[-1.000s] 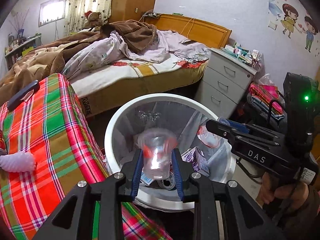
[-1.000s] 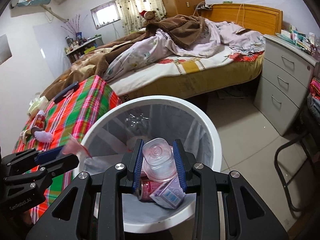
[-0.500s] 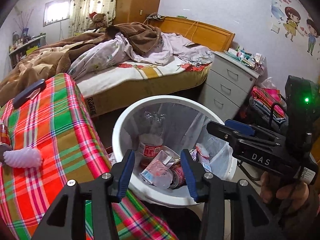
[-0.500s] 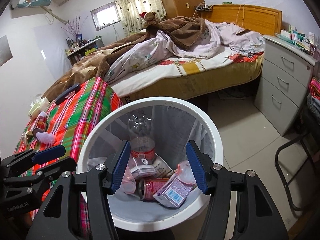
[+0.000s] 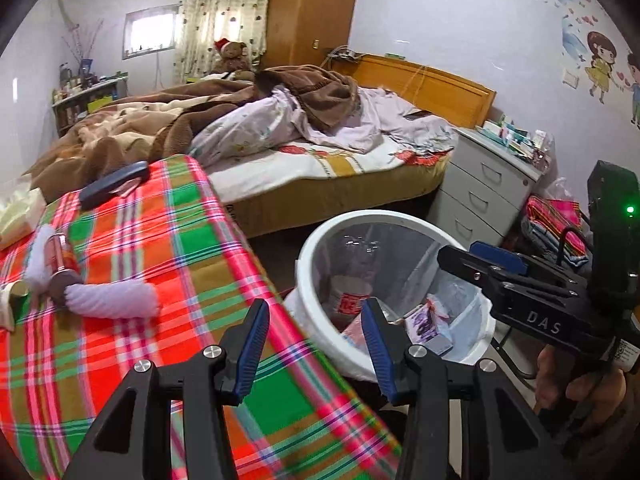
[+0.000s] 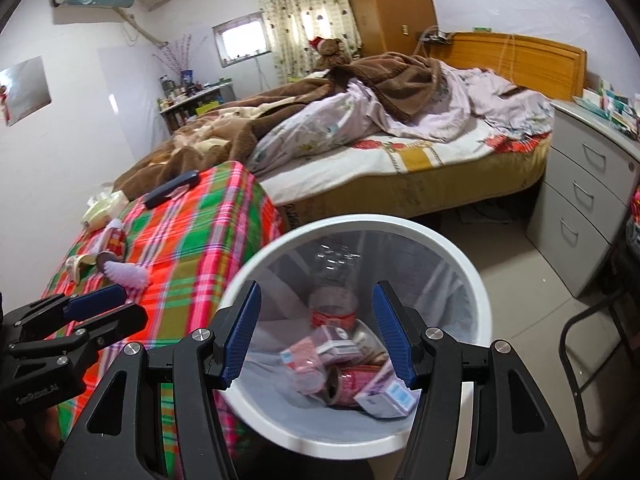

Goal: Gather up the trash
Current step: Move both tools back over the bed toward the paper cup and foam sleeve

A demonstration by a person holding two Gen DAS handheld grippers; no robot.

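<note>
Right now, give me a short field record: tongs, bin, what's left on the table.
left tongs: open, nothing between the pads, over the table edge beside the bin
right tongs: open, empty, above the bin mouth
bin: white, bag-lined, on the floor beside the table
bin contents: plastic bottle, red can, small carton, other wrappers
table: plaid cloth
left on table: red can, white ribbed object, dark flat case
</note>
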